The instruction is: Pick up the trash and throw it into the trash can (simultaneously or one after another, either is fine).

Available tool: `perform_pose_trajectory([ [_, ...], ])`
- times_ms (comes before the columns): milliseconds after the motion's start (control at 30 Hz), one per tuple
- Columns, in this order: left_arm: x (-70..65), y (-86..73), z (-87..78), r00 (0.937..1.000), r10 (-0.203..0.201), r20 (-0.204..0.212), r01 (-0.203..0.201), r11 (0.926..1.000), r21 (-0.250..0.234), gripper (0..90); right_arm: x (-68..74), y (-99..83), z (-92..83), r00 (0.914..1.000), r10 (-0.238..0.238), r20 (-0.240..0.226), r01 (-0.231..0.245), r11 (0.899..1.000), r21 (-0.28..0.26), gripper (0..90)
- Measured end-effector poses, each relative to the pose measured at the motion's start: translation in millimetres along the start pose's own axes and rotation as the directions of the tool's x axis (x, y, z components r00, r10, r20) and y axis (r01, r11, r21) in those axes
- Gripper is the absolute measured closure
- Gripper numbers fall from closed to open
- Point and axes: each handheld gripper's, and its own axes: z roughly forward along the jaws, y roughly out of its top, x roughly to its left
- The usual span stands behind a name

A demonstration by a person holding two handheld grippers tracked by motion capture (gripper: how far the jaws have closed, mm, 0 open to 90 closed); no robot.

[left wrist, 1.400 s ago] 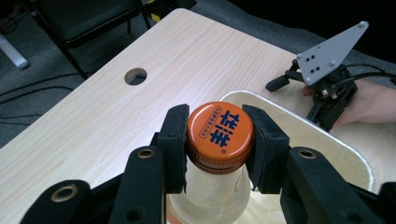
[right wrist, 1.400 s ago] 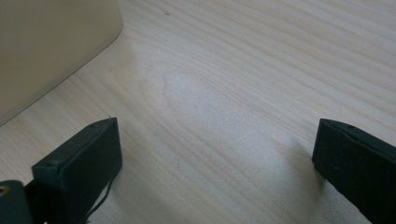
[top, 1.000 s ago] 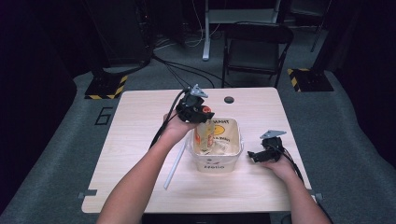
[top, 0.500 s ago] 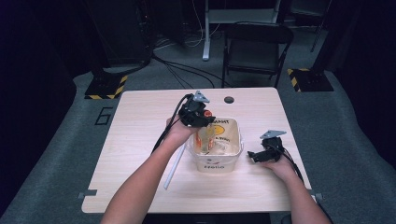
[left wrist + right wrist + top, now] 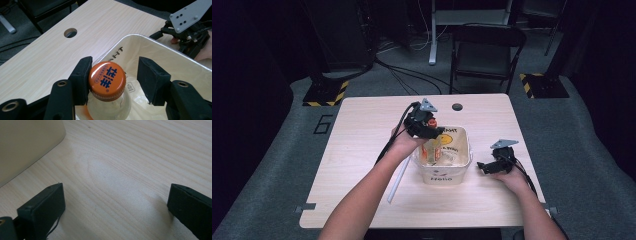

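Bottle now stands inside the white tub, so the placing looks done: the left gripper has just been opening, one pad touching the orange cap, while the right gripper rests wide open and empty on the table.

We are seeing an orange cap bearing blue characters between the black left claw pads, above a cream bin on the pale wood-grain desk.

Lab or recording studio, not a home: dark room, grey carpet, pale wooden table with a cable hole near its far edge, black folding chair behind, hazard-striped stand bases off the far corners, floor cables.
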Motion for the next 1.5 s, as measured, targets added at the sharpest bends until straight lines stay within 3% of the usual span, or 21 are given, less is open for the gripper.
perform_pose_trajectory([
  [400,-6.9,6.8,-30.6,0.9996,0.012,0.027,-0.009,0.9951,-0.098,41.8,0.3,-0.1,-0.1,1.0,0.002,0.001,-0.002,1.0,0.001,0.7],
  [500,-10.8,10.6,-37.0,0.999,0.041,0.018,-0.039,0.9947,-0.095,40.2,0.1,-0.1,0.0,1.0,-0.001,0.001,0.001,1.0,-0.002,0.7],
  [667,-12.4,8.8,-49.5,0.9987,0.051,0.007,-0.05,0.9934,-0.103,39.5,0.1,-0.1,0.0,1.0,-0.001,0.001,0.001,1.0,-0.003,0.7],
  [967,5.0,-24.6,-78.2,0.9992,0.016,-0.036,-0.019,0.9951,-0.097,42.4,0.3,-0.2,-0.4,1.0,-0.001,0.002,0.001,1.0,0.0,0.7],
  [1067,10.3,-38.5,-84.9,0.9991,-0.021,-0.037,0.017,0.9944,-0.104,42.7,0.7,-0.3,-0.6,1.0,0.005,0.003,-0.005,1.0,0.003,0.7],
  [1267,16.5,-62.5,-90.2,0.9966,-0.018,-0.08,0.011,0.9964,-0.084,43.5,0.8,-0.4,-0.7,1.0,0.005,0.005,-0.005,1.0,0.002,0.7],
  [1500,24.8,-91.4,-91.6,0.9919,-0.106,-0.07,0.1,0.9906,-0.093,44.8,0.8,-0.4,-0.7,1.0,0.005,0.005,-0.005,1.0,0.002,0.7],
])
